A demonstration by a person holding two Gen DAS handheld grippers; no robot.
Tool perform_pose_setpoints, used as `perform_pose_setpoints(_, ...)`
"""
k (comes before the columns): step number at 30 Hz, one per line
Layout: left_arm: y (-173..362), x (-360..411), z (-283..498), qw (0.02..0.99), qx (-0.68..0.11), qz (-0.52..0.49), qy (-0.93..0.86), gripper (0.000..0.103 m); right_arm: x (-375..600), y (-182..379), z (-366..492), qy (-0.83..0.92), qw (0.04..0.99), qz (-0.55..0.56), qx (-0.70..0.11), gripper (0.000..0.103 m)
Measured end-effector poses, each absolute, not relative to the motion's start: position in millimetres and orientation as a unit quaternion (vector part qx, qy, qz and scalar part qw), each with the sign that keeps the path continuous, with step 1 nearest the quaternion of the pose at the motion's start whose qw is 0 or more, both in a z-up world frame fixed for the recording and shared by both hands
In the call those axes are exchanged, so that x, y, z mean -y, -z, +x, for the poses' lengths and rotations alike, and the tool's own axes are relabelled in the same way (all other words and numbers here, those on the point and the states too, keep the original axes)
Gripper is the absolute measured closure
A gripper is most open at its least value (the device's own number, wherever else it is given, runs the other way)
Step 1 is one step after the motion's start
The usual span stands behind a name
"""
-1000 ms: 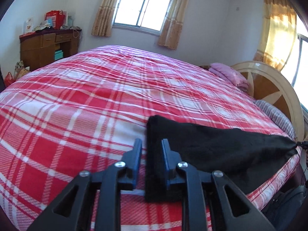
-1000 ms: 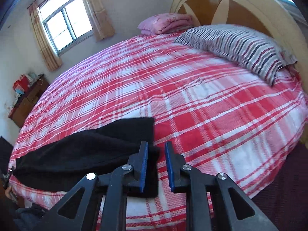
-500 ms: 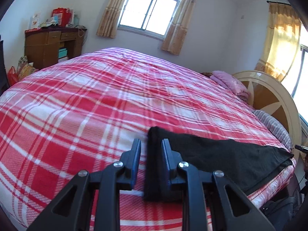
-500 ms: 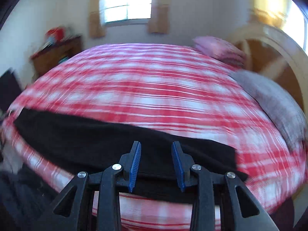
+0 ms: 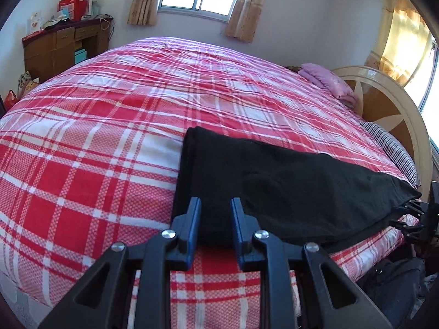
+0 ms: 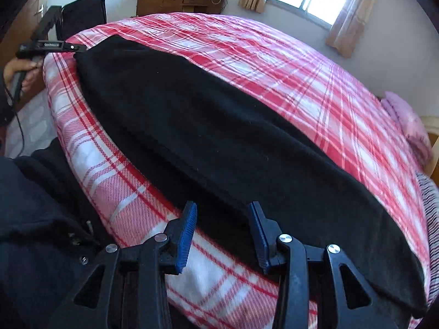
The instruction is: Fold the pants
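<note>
- Left claw (image 5: pixel 213 226) stands spread around the pants' (image 5: pixel 274 189) near end; right claw (image 6: pixel 222 233) spread over their long edge.
- Pants lie flat along the bed (image 5: pixel 109 126) edge.
- Soft, limp, probably light; best pinched at corners.

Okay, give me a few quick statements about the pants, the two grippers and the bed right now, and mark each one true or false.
1. The black pants lie stretched along the near edge of the plaid bed. True.
2. The right gripper has its fingers clamped shut on the fabric. False: they stand apart, open, over the pants' edge.
3. The left gripper sits at one end of the pants. True.
4. The pants are rolled into a ball. False: they lie flat.
5. A pink pillow rests near the headboard. True.
</note>
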State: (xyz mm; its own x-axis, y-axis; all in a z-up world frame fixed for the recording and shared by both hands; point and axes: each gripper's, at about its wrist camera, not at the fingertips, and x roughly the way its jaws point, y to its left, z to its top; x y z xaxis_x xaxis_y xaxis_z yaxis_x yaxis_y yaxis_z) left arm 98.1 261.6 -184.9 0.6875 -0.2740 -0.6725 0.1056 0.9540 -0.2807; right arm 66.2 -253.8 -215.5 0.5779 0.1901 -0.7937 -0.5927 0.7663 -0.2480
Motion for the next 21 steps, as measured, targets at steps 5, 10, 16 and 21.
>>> perform_pose_setpoints(5,190.0,-255.9,101.3,0.909,-0.382,-0.122,0.113,0.065,251.7,216.9,76.3,-0.232,0.849,-0.263,-0.395,0.058)
perform_pose_setpoints(10,189.2,-241.6,104.4,0.913,-0.381,-0.095,0.109,0.06,242.5,229.1,84.2,-0.229,0.841,-0.287,-0.398,0.061)
perform_pose_setpoints(16,192.2,-246.3,111.2,0.91,-0.387,-0.105,0.103,0.098,238.3,219.4,84.8,-0.234,0.848,-0.267,-0.393,0.098)
perform_pose_setpoints(21,183.3,-249.6,113.1,0.916,-0.382,-0.088,0.084,0.103,235.6,203.6,77.2,-0.24,0.85,-0.267,-0.386,0.1)
